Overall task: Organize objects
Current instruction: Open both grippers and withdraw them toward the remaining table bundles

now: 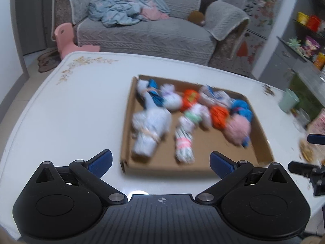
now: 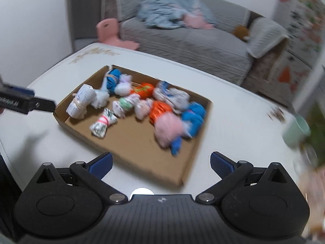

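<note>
Shallow cardboard tray [image 1: 262, 138] holds blurred tied bundles [image 1: 149, 128]: white, orange, blue, pink. Both tools released, empty.

Matt brown cardboard tray [image 1: 262, 134] holds cloth bundles [image 1: 150, 126] on a glossy white table [image 1: 81, 109].

Motion blur smears the bundles [image 1: 150, 122] past identifying.

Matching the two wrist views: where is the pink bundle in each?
Left wrist: pink bundle in the cardboard tray's right part, right of centre.
Right wrist: pink bundle near the picture's centre.
Shared landmark: the orange bundle touching it.
</note>
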A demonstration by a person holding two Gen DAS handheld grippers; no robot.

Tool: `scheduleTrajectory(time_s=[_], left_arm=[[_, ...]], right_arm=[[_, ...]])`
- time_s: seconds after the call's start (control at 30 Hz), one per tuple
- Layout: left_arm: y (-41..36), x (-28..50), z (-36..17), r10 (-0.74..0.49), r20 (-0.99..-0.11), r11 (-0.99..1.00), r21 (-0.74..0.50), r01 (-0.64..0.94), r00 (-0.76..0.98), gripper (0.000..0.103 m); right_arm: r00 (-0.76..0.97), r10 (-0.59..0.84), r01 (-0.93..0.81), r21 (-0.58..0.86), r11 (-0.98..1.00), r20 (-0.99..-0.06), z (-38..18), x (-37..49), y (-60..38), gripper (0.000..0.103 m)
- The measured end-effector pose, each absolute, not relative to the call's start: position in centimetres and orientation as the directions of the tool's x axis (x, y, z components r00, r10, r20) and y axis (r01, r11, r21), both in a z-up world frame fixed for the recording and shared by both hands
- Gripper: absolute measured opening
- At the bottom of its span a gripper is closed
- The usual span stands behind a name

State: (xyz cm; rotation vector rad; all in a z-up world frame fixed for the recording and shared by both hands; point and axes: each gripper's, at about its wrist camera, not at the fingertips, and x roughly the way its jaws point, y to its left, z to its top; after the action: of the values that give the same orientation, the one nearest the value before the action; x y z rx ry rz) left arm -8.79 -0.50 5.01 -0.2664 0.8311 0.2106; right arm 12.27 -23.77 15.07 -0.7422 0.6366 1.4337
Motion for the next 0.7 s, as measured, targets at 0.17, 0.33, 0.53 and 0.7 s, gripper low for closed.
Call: scheduleTrajectory(time_s=[0.17, 0.33, 0.53, 0.7], left_arm=[[-4.5, -14.7, 3.9, 0.064, -0.714, 0.970, -0.121, -0.213, 0.697, 0.102], [-9.0, -18.7, 0.5, 0.027, -0.717, 0.990, -0.077, -0.117, 0.696, 0.102], [-12.6, -18.4, -3.0, 0.009, -0.731, 1.000, -0.014, -0.028, 0.683, 0.100], [-13.1, -17.6, -4.4, 0.038, -0.728, 0.999, 0.044, -0.009, 0.685, 0.092]], right_arm=[[0.104, 0.589, -0.994, -0.095, 0.047, -0.801, 15.7, 12.1, -26.5, 0.102], [0.097, 0.610, -0.992, -0.025, 0.124, -0.787, 12.9, 12.9, -28.9, 0.102], [0.070, 0.567, -0.991, 0.006, 0.132, -0.820, 7.0, 14.0, -28.2, 0.102], [0.067, 0.567, -0.990, 0.018, 0.143, -0.821, 4.5, 14.4, -28.1, 0.097]])
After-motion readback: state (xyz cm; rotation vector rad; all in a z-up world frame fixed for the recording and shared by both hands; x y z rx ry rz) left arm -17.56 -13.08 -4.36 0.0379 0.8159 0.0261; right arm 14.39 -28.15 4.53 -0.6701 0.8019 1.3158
